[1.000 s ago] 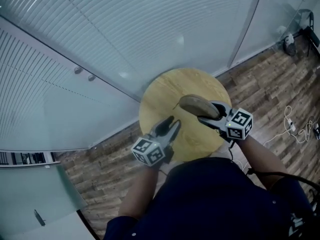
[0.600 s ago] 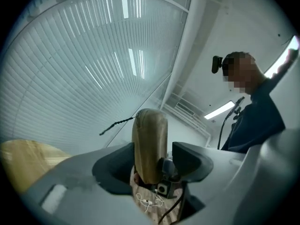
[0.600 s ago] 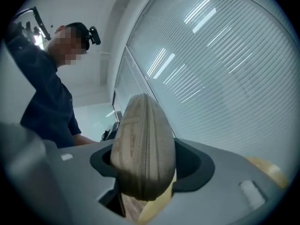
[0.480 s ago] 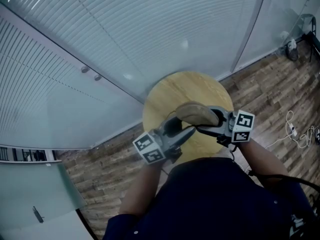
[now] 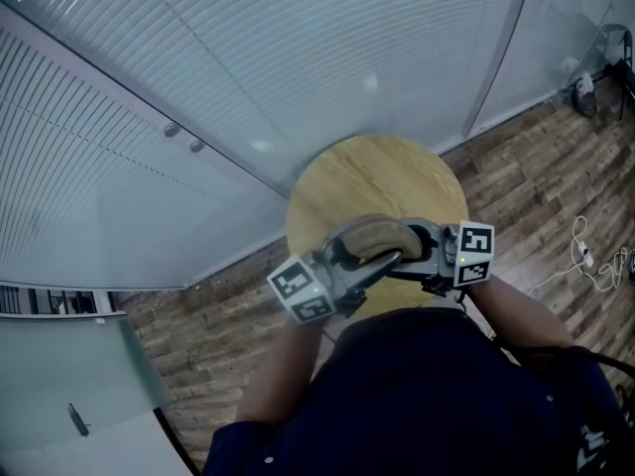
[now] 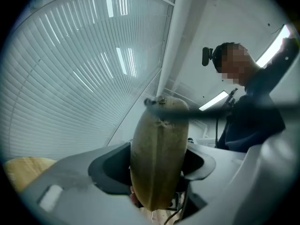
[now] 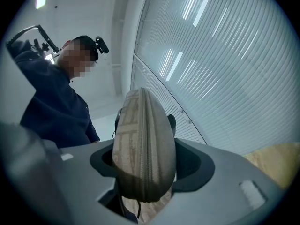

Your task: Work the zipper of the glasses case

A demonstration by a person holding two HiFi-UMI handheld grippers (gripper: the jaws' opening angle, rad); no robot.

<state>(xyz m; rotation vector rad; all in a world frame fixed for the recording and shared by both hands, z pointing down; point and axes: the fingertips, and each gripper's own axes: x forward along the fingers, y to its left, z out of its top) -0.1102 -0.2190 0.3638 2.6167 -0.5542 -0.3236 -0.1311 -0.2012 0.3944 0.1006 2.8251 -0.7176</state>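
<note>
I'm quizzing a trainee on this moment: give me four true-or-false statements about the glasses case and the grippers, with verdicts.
1. The tan oval fabric glasses case lies flat on the round wooden table. False: it is held up off the tabletop.
2. The fingers of the right gripper clamp the case. True.
3. Nothing stands between the fingers of the left gripper. False: the case's end stands between them while they are opening.
4. The floor is brown wooden planks. True.
</note>
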